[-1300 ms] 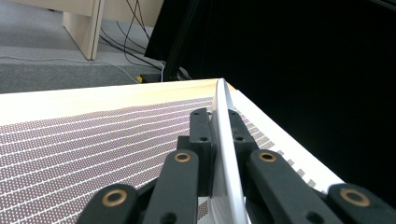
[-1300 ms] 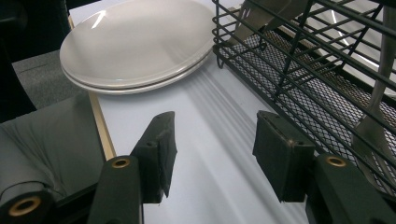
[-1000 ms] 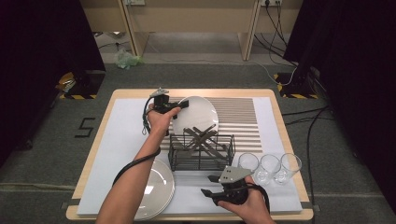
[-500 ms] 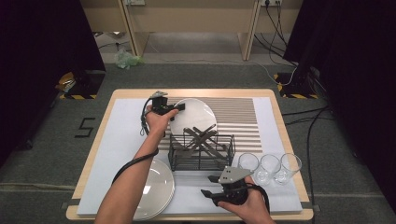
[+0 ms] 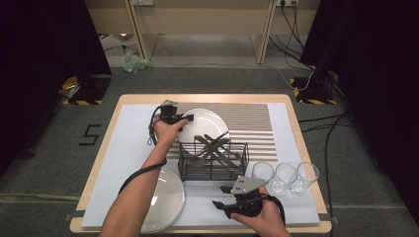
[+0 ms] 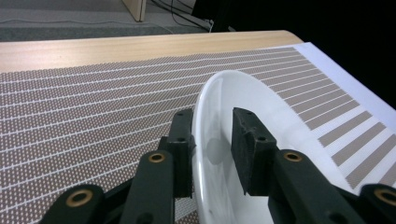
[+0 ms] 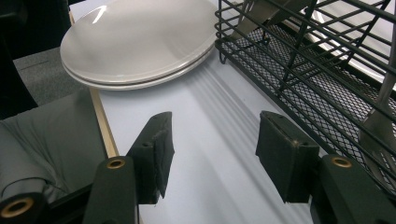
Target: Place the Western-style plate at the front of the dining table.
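Observation:
A white plate (image 5: pixel 210 123) lies on the striped mat (image 5: pixel 252 123) at the back of the table. My left gripper (image 5: pixel 188 118) is at its left rim. In the left gripper view the plate (image 6: pixel 261 98) has its rim between the jaws of the left gripper (image 6: pixel 212 128). These have just been opening, and a gap shows on the inner side. My right gripper (image 5: pixel 221 196) hovers near the front edge, and in its own view the right gripper (image 7: pixel 215 140) is open over the white cover with nothing between the jaws.
A black wire rack (image 5: pixel 213 160) holding metal utensils (image 5: pixel 212 140) stands mid-table. A stack of plates (image 5: pixel 165 197) sits at the front left. Three glasses (image 5: pixel 285 174) stand in a row right of the rack. The rack (image 7: pixel 317 70) is close on the right gripper's right.
The left hand has shifted slightly toward the far left and sunk, and the plate rests flat on the mat. The right hand has stayed put.

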Available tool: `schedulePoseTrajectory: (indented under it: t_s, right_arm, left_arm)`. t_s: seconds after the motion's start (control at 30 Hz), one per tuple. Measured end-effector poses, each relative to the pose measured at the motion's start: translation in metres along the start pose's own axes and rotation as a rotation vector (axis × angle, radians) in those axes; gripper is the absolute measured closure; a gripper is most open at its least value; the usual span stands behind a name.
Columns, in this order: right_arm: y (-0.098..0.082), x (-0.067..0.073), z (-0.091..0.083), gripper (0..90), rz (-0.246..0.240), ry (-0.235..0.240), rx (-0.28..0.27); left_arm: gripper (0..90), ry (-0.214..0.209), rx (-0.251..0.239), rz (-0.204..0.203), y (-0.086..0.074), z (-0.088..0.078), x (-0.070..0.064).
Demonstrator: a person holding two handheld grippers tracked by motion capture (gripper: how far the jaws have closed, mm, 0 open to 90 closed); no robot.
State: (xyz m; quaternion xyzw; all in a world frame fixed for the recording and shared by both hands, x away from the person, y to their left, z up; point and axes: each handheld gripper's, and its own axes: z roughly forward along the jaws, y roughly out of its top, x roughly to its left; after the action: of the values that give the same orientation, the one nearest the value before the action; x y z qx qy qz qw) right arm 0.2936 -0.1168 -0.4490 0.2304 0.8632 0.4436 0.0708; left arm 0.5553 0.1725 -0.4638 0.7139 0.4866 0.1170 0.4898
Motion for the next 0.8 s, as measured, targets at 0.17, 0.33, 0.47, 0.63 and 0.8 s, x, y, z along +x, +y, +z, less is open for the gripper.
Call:
schedulePoseTrajectory:
  t_s: [0.17, 0.33, 0.47, 0.63, 0.8]
  right_arm:
    - [-0.0003, -0.0002, -0.0005, 45.7, 0.001, -0.002, -0.001]
    - [-0.0003, 0.0001, -0.0001, 45.7, 0.004, 0.0, 0.001]
    - [-0.0007, 0.0002, -0.0004, 45.7, 0.004, -0.001, 0.0]
    - [-0.0009, -0.0008, -0.0003, 45.7, 0.001, -0.005, 0.0]
    - [-0.0013, -0.0003, -0.0001, 45.7, 0.005, -0.004, 0.004]
  left_arm:
    - [66.5, 0.027, 0.04, 0.022, -0.0021, 0.0035, 0.0031]
    - [65.6, 0.042, 0.058, 0.04, -0.0034, 0.005, 0.0044]
    - [60.7, 0.082, 0.093, 0.079, -0.0055, 0.007, 0.0048]
    - [51.0, 0.121, 0.1, 0.116, -0.0065, 0.0073, 0.0049]
    - [43.6, 0.134, 0.074, 0.11, -0.0025, 0.0037, 0.0046]
